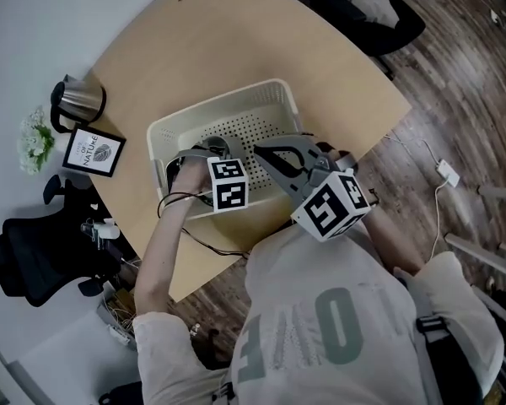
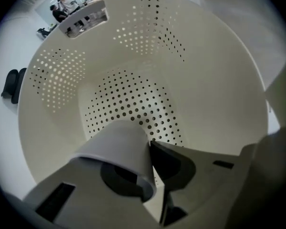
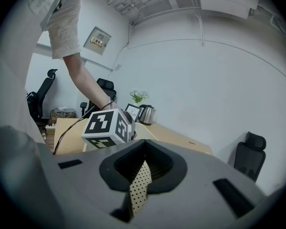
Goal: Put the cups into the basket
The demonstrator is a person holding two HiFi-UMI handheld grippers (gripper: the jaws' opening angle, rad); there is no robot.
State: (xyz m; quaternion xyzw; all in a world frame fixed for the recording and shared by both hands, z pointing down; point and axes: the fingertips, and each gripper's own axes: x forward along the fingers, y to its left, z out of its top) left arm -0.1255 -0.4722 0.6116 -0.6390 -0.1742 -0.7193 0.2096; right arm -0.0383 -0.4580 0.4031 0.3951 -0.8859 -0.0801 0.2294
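Note:
A cream perforated basket (image 1: 236,99) stands on the wooden table (image 1: 337,66). My left gripper (image 1: 198,154) reaches down inside it. In the left gripper view the left gripper (image 2: 150,149) is shut on a white cup (image 2: 119,142), held upside down just above the dotted basket floor (image 2: 133,99). My right gripper (image 1: 263,152) hovers at the basket's near right side, jaws pointing toward it. In the right gripper view the right gripper (image 3: 143,151) is shut with nothing in it; a strip of basket wall (image 3: 140,185) shows through the slit, and the left marker cube (image 3: 107,128) sits beyond.
A steel kettle (image 1: 80,99), a framed picture (image 1: 93,150) and white flowers (image 1: 35,137) stand at the table's left end. A black office chair (image 1: 42,251) sits below them, another chair (image 1: 363,7) beyond the table. A plug and cable (image 1: 447,173) lie on the floor.

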